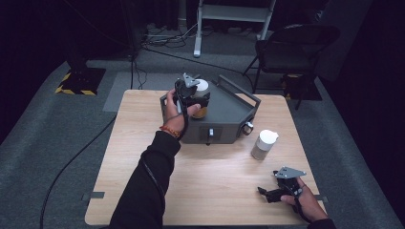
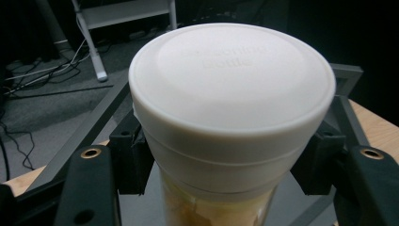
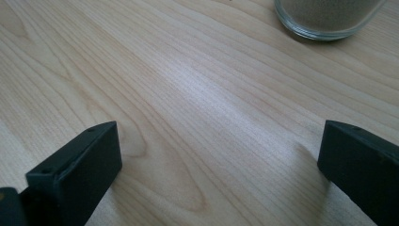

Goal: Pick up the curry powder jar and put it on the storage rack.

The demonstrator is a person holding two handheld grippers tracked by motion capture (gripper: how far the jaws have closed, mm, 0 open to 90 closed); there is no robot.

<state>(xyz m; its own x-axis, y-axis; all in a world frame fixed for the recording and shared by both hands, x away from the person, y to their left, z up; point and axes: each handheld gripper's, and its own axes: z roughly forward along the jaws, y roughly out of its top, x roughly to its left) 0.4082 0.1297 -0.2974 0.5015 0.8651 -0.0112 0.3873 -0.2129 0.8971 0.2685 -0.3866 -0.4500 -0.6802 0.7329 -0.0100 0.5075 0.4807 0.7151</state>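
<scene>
From the high view, the left gripper holds a jar over the grey rack, while the right gripper rests low on the worktop near a second jar. In the left gripper view the fingers are clamped on the jar below its white lid. In the right gripper view the fingers stand apart, nothing between them. The step looks like setting the jar on the rack; next it needs lowering upright, then releasing.

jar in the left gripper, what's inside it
Through the glass below the white lid, the jar held by the left gripper shows pale yellowish chunks. The lid covers the upper part, so how full it is stays hidden.
</scene>
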